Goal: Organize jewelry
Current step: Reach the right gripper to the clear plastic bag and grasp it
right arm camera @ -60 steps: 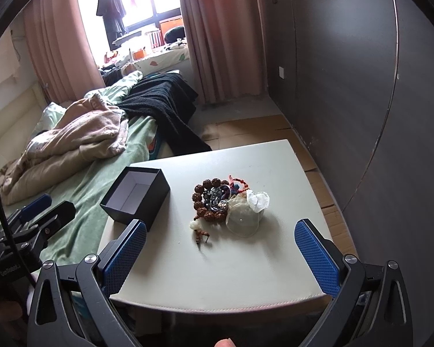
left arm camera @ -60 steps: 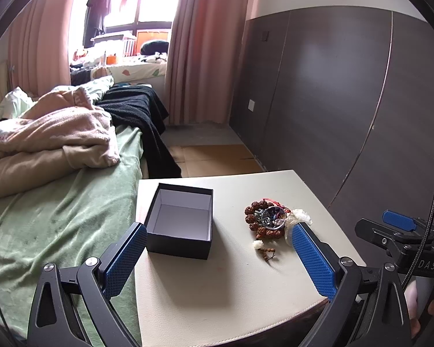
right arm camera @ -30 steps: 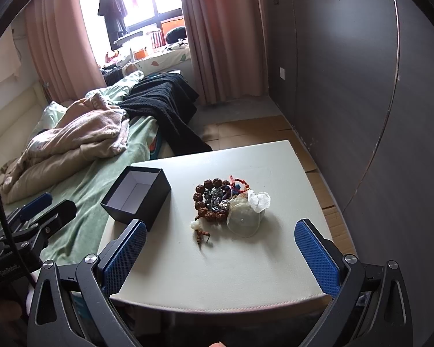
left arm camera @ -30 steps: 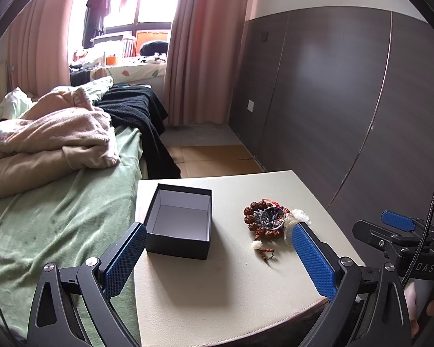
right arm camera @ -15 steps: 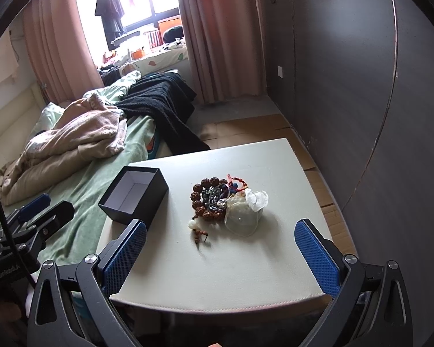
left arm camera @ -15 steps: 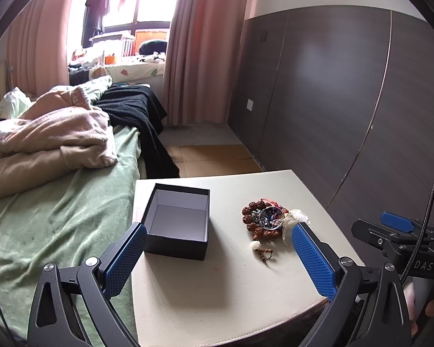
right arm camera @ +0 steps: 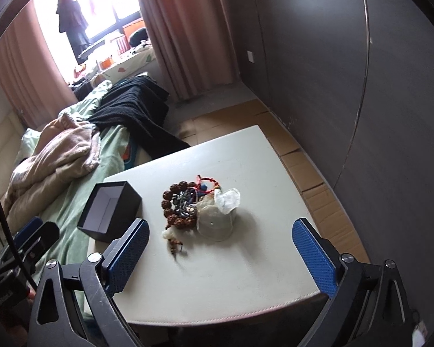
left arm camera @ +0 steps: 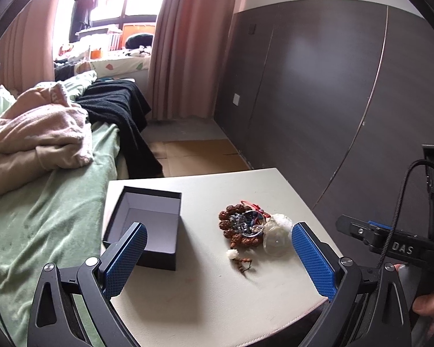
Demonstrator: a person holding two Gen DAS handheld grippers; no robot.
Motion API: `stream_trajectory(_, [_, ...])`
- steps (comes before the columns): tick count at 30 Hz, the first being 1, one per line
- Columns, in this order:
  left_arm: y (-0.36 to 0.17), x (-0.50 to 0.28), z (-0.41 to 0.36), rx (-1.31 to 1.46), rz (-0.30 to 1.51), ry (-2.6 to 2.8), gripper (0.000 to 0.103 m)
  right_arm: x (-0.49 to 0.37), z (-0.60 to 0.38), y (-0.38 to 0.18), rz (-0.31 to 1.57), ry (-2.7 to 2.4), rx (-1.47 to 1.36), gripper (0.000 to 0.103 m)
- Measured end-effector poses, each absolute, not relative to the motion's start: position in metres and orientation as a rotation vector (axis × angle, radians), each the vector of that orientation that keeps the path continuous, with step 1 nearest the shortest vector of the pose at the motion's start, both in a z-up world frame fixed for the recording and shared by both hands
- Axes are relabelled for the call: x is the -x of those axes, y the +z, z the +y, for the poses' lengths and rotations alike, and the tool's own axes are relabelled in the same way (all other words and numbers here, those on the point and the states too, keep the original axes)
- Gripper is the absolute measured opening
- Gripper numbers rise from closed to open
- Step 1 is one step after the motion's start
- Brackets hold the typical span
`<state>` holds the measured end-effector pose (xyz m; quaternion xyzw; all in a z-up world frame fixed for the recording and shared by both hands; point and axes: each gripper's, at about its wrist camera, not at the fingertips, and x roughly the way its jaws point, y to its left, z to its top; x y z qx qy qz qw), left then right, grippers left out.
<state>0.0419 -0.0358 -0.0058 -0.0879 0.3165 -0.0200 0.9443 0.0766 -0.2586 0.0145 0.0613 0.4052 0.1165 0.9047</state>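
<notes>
A heap of jewelry [left arm camera: 243,225] lies on the cream table [left arm camera: 205,297]: a brown bead bracelet, a red cord and metal pieces, with a clear pouch [left arm camera: 276,238] beside it. It also shows in the right wrist view [right arm camera: 185,202], next to the pouch [right arm camera: 217,219]. An open black box [left arm camera: 146,227] with a pale inside stands to the left of the heap; it also shows in the right wrist view [right arm camera: 110,209]. My left gripper [left arm camera: 217,260] is open and empty above the table's near part. My right gripper [right arm camera: 218,256] is open and empty, in front of the heap.
A bed with a green sheet [left arm camera: 43,217], a pink blanket and a black garment lies left of the table. A dark panelled wall [left arm camera: 318,101] rises on the right. The right gripper's body [left arm camera: 396,243] shows in the left wrist view at the right.
Both grippers have moved forward and closer to the table, so box and jewelry look larger. The right view has tilted. Nothing on the table has moved.
</notes>
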Motion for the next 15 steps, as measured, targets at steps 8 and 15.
stream_trajectory(8, [-0.026,-0.070,-0.055,0.166,0.708,-0.087,0.077,-0.110,-0.279,-0.018,0.974,0.210,-0.240,0.079])
stream_trajectory(15, [-0.042,-0.092,-0.070,0.173,0.764,-0.135,0.066,-0.127,-0.298,-0.033,1.032,0.200,-0.359,0.079])
